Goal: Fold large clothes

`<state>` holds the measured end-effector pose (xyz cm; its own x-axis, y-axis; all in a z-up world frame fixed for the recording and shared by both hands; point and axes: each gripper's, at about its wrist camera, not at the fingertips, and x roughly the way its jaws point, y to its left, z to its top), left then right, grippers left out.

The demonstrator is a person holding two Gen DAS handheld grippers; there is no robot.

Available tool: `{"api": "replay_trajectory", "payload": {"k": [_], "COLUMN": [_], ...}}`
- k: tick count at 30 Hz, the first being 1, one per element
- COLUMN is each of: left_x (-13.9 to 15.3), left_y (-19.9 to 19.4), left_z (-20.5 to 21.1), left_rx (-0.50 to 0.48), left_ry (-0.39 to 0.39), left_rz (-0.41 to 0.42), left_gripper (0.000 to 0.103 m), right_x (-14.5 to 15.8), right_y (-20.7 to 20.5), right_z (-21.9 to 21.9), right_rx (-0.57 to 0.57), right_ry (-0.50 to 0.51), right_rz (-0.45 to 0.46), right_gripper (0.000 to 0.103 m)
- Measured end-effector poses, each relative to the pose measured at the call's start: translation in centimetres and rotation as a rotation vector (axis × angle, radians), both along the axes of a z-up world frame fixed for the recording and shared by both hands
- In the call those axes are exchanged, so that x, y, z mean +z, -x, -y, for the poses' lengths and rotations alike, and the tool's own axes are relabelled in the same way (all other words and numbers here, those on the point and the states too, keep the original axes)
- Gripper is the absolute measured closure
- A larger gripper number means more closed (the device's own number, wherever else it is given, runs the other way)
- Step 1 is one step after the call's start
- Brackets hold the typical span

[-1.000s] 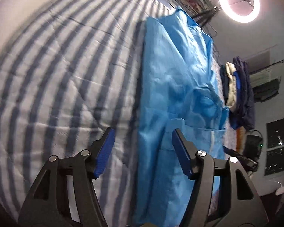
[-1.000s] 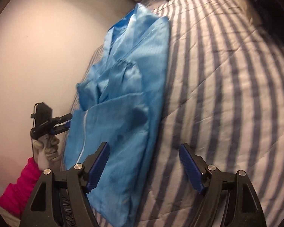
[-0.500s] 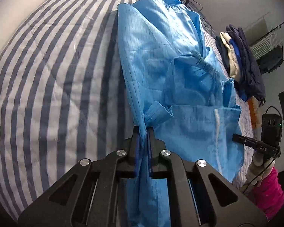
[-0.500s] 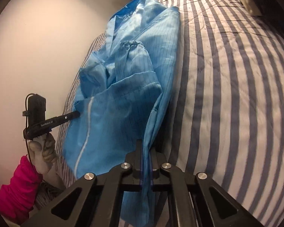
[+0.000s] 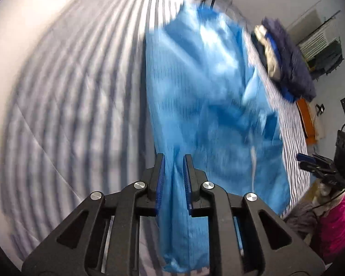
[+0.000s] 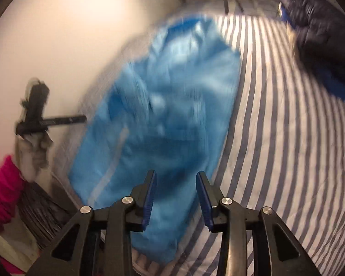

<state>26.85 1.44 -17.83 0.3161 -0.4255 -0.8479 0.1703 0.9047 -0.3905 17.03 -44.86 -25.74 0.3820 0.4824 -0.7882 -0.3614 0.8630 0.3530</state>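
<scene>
A large light-blue garment (image 5: 207, 92) lies lengthwise on the striped bed, folded into a long strip; both views are blurred by motion. My left gripper (image 5: 174, 158) hangs over the strip's near end, jaws opening to a narrow gap. Blue cloth shows between the pads, which stand clear of it. In the right wrist view the garment (image 6: 172, 92) runs away from my right gripper (image 6: 176, 174). That gripper's jaws are opening wider, and the garment's near right edge shows below the gap, untouched by the pads.
The blue-and-white striped bed cover (image 5: 69, 92) (image 6: 287, 138) spreads around the garment. Folded dark clothes (image 5: 285, 64) (image 6: 322, 34) are stacked at the far side. A gloved hand (image 6: 34, 151) with a pink sleeve (image 5: 338, 225) holds the other gripper. A pale wall (image 6: 69, 34) runs along one side of the bed.
A second ago both grippers stood wide open. Half a second ago both were shut on the garment's near edge. Now both pairs of jaws have parted and both hands have risen.
</scene>
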Motion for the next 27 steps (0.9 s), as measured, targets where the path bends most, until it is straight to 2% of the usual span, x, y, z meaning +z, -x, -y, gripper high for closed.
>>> {"api": "replay_trajectory", "payload": {"k": [1, 4, 6, 9, 12, 16, 23, 26, 27], "left_x": [1.2, 2.7, 2.9, 2.3, 1.6, -0.9, -5.3, -7.2, -7.5], "left_y": [-0.9, -4.0, -6.6, -9.9, -12.9, -16.7, -21.9, -23.7, -24.0], "left_z": [-0.1, 0.6, 2.0, 3.2, 4.6, 6.5, 9.2, 10.2, 10.3], "left_rx": [-0.001, -0.007, -0.027, -0.085, -0.109, -0.133, -0.157, -0.156, -0.152], "left_ry": [-0.017, -0.042, -0.059, -0.048, -0.081, -0.1, -0.181, -0.243, -0.25], "left_rz": [0.053, 0.125, 0.142, 0.128, 0.134, 0.1, 0.072, 0.076, 0.101], "left_gripper": [0.089, 0.089, 0.089, 0.089, 0.089, 0.089, 0.089, 0.089, 0.089], "right_x": [1.1, 2.9, 3.8, 4.2, 4.3, 2.1, -3.3, -5.3, -5.9], "right_y": [-0.6, -2.7, -5.1, -8.9, -13.6, -18.5, -24.0, -25.6, -26.2], "right_z": [0.4, 0.2, -0.3, -1.3, -1.8, -2.2, -3.9, -5.2, -5.6], "right_rx": [-0.012, -0.035, -0.055, -0.048, -0.043, -0.06, -0.068, -0.07, -0.072], "right_ry": [-0.006, 0.02, 0.03, 0.033, 0.033, -0.013, -0.04, 0.014, 0.042], "right_rz": [0.037, 0.127, 0.203, 0.241, 0.215, 0.135, 0.054, 0.035, 0.024], "right_gripper": [0.066, 0.067, 0.067, 0.067, 0.074, 0.083, 0.083, 0.082, 0.082]}}
